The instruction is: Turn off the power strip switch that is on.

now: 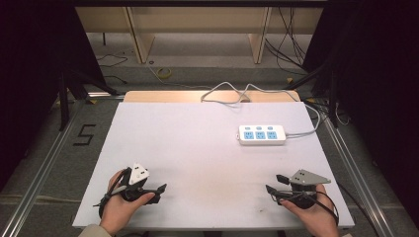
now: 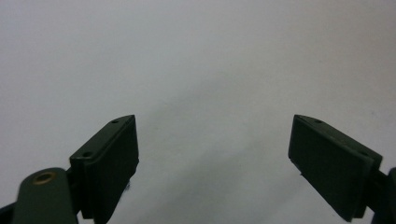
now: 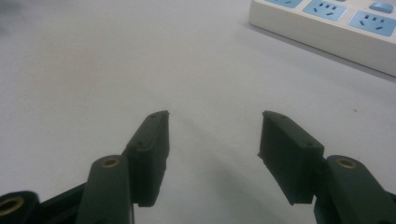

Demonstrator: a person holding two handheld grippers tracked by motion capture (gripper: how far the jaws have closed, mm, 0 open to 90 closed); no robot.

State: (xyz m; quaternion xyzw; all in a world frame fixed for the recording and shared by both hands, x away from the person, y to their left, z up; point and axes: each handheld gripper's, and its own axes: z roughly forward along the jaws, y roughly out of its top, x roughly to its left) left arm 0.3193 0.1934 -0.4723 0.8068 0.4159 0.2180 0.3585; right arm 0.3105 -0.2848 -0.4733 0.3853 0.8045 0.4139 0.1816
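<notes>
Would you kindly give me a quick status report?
Left gripper and right gripper open, empty, low over table. Power strip untouched, far right. Nothing in the way.

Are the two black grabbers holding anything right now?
No. The left gripper and right gripper are both open and empty over the white table, away from the white-and-blue plastic power strip.

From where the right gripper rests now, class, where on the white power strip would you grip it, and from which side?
Grip the power strip across its short width, near its free left end, coming down from above with the right gripper. It lies flat on the table, long and narrow, and its cord leaves the right end. The open jaws would probably span the width, hardly the length.
</notes>
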